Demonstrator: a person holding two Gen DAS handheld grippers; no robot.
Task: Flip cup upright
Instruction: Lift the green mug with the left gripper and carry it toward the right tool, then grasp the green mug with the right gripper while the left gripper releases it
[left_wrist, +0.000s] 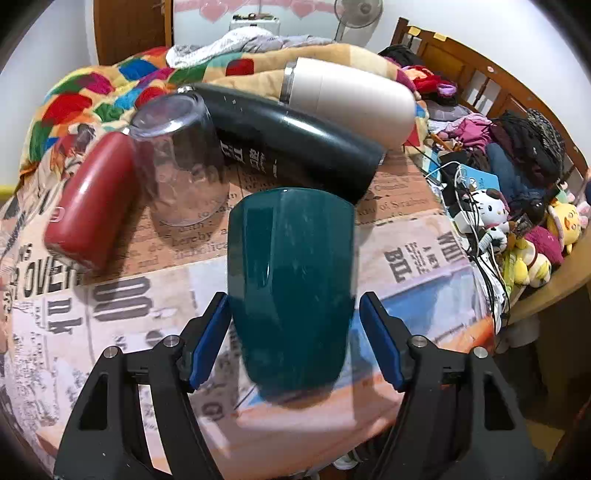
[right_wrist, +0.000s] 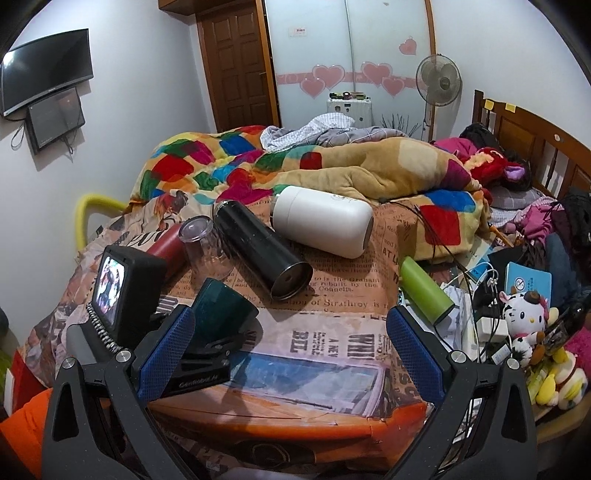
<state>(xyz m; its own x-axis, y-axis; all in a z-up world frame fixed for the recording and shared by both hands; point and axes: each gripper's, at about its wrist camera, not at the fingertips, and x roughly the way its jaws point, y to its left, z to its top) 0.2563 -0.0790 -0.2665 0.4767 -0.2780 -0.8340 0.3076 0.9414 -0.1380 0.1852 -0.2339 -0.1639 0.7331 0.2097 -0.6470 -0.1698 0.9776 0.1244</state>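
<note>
Cup: glossy dark-teal tapered ceramic cup, tilted, between left gripper pads, grip contact unclear | just before black cylindrical flask | right gripper spread, empty

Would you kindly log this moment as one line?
left claw: open around teal cup | cup: not upright | right claw: open, empty | step: grasp pending

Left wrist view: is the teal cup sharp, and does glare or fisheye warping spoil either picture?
Left wrist view: the teal cup blurs toward its near end, with soft reflections; the black flask and table edge bow strongly. Right wrist view: sharper overall, walls and door curve at the rim, corners vignette black, and the TV shows mild glare.
</note>
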